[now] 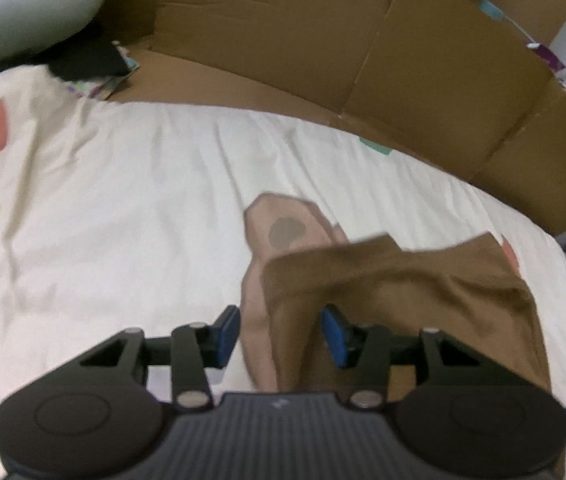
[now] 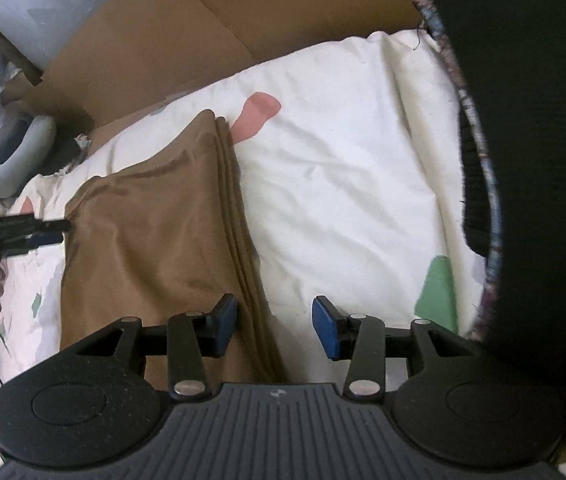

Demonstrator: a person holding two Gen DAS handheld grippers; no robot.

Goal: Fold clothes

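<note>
Evidently caught the work partway through. Found the brown garment (image 2: 155, 240) lying on the bed cover (image 2: 343, 184), already doubled into a long panel, with several layers stacked flush along its straight right-hand edge. Judged at least one lengthwise fold done, with the shortening fold and the final squaring-up not yet done. Saw no finished stack anywhere in either view.

Found the right gripper (image 2: 275, 328) with jaws standing apart, straddling that layered edge: one blue pad over the brown cloth, the other over bare cover, neither pressing. Found the left gripper (image 1: 279, 332) at the panel's opposite edge, with a bunch of cloth filling the gap between its pads. Could not tell through the blur whether clamped or merely close around the bunch.

Read the garment as a thin, soft knit, matte and limp, creasing in shallow ripples. Noted a paler inner face (image 1: 283, 216) turned up at the left gripper, carrying a round grey mark. Took the cover for creamy, wrinkled cotton, printed with pink and green shapes. Noted stiff brown cardboard (image 1: 323, 40) standing behind the bed, a dark ribbed cloth (image 2: 523, 160) to the right, and a grey curved cushion (image 2: 15, 160) further off.
</note>
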